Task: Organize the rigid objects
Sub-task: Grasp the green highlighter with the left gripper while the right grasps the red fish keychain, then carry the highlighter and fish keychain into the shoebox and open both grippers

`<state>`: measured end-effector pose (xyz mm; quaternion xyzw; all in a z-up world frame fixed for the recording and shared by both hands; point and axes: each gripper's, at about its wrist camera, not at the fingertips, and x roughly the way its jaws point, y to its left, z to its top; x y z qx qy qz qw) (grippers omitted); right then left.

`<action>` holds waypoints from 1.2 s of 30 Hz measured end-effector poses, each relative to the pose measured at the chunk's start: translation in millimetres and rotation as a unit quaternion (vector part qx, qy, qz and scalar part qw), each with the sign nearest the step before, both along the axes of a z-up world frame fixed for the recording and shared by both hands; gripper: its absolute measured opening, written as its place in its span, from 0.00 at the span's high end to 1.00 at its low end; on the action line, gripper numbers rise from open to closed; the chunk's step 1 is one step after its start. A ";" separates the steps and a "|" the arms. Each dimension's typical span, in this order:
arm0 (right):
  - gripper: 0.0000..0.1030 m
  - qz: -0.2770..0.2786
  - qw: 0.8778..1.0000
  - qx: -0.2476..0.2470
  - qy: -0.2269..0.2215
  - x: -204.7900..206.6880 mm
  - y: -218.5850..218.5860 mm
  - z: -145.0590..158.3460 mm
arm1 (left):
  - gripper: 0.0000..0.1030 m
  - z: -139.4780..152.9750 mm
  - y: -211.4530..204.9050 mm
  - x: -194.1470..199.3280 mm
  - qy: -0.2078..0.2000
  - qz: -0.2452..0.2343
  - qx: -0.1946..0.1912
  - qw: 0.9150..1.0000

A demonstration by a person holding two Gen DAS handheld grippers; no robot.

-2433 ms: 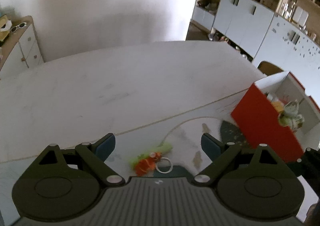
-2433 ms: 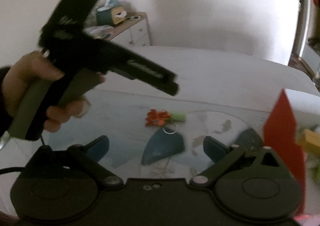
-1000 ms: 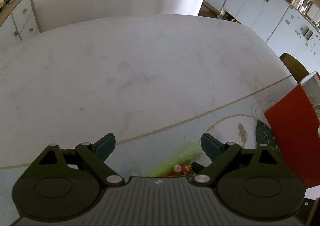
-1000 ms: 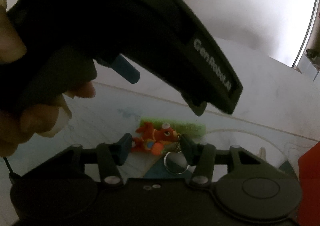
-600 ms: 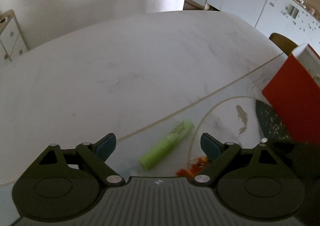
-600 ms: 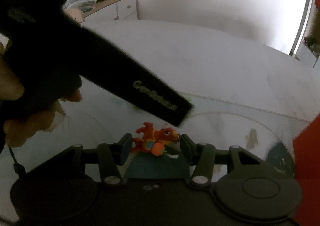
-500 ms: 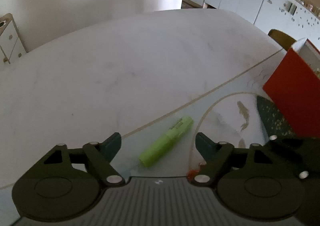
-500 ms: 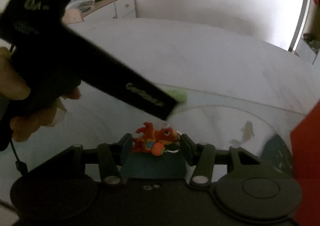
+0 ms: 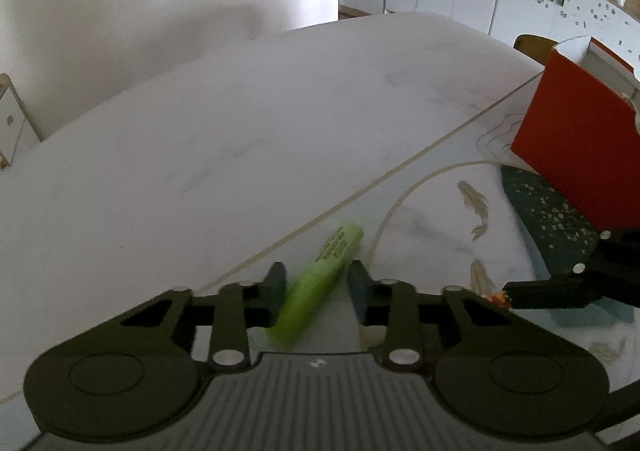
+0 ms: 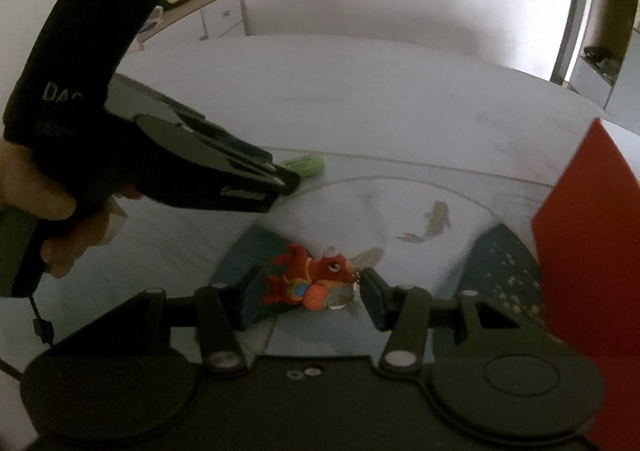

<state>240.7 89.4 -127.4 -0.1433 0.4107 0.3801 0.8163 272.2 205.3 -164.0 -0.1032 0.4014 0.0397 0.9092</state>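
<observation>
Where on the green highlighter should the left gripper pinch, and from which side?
Pinch the green highlighter across its barrel near the middle, coming from above with the fingers on its two long sides. It lies flat on the mat, long, slim and round, so an end grip would likely slip. The left gripper already straddles it, jaws closing.

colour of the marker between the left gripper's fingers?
Light green marker with dark print on its barrel; clearest in the left wrist view.
</observation>
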 end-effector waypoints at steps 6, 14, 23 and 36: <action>0.50 -0.017 1.000 0.014 -0.006 -0.5 -25.9 13.0 | 0.84 2.9 -13.0 -0.5 0.005 0.014 0.013 1.000; 0.50 -0.034 0.998 0.042 -0.009 -4.2 -63.4 49.8 | 0.84 13.6 -22.5 -10.3 0.011 0.040 -0.013 0.999; 0.50 -0.041 0.995 0.086 -0.039 -1.3 -112.6 96.0 | 0.84 42.6 -37.4 -30.1 0.001 0.056 -0.034 0.998; 0.50 -0.059 0.990 0.107 -0.076 28.9 -192.2 136.8 | 0.84 105.2 -80.7 -40.1 -0.022 0.059 -0.045 0.997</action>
